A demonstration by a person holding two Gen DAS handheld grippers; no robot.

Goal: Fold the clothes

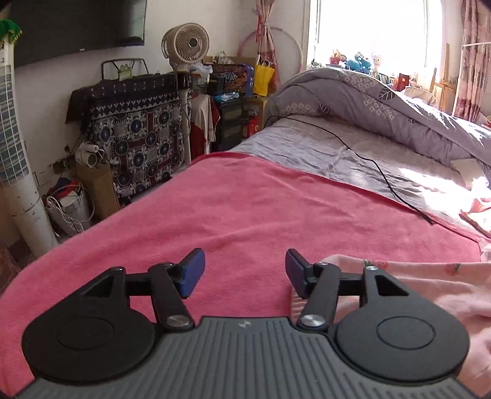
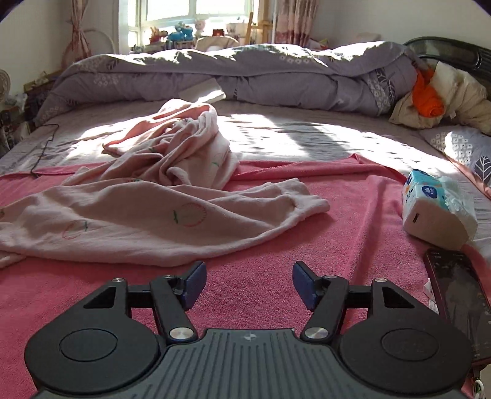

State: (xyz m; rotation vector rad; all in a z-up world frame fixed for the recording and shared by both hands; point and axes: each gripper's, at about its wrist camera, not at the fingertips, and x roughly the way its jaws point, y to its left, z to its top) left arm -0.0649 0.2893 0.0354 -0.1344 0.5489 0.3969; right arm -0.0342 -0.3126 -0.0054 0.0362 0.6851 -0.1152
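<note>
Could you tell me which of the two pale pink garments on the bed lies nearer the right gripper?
The flatter pink garment, spread out on the pink towel just ahead of the right gripper. The crumpled pink garment is bunched up farther back.

1. A lived-in home bedroom: a wide bed (image 2: 276, 135) carries a pink blanket (image 2: 353, 214) and a rolled grey quilt (image 2: 276, 73).
2. Pillows (image 2: 460, 144) lie by the dark headboard (image 2: 454, 49).
3. Curtains (image 1: 475, 58) frame a sunny window (image 1: 374, 30), with soft toys (image 1: 359, 60) on the sill.
4. A fan (image 1: 187, 41), a wall television (image 1: 76, 27) and cluttered shelves (image 1: 233, 113) line the wall.
</note>
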